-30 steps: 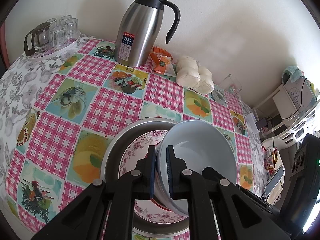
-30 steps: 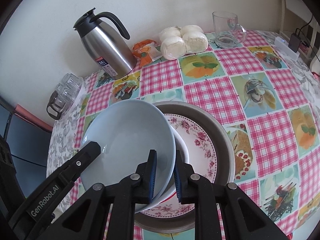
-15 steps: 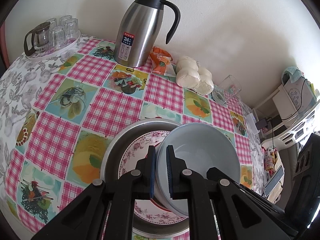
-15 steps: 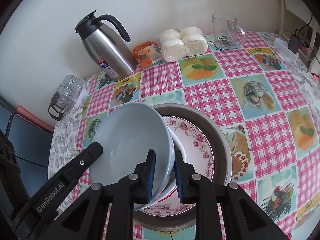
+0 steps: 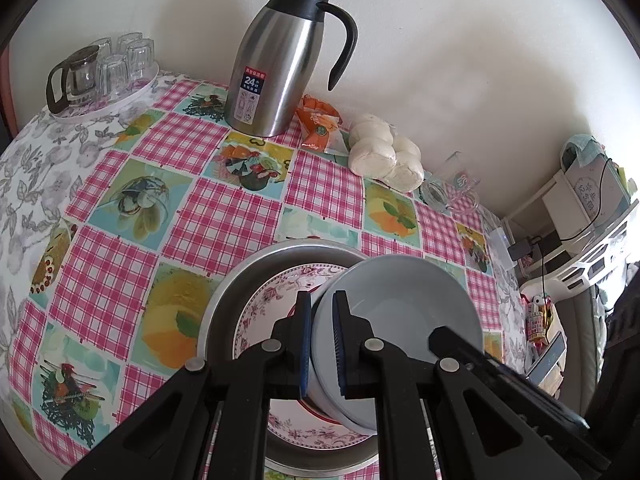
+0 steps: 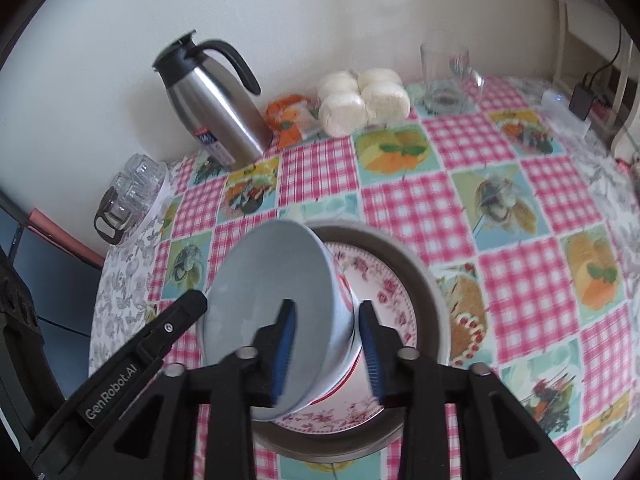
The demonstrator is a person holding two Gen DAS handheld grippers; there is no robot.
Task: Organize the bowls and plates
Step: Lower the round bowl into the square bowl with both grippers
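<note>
A pale blue bowl is tilted over a floral plate that lies in a round metal pan. My left gripper is shut on the bowl's rim. In the right wrist view the bowl stands steeply on edge, with a white bowl with a red band behind it on the plate. My right gripper is open, its jaws on either side of the bowl's rim, not gripping it. The left gripper's arm shows at lower left.
A steel thermos, an orange snack packet, white buns and a glass mug stand along the wall. A tray of glasses sits far left. The checked tablecloth covers the table; shelves stand at right.
My right gripper has opened and let go of the blue bowl's rim. The bowl has tipped up more steeply, still held by my left gripper.
</note>
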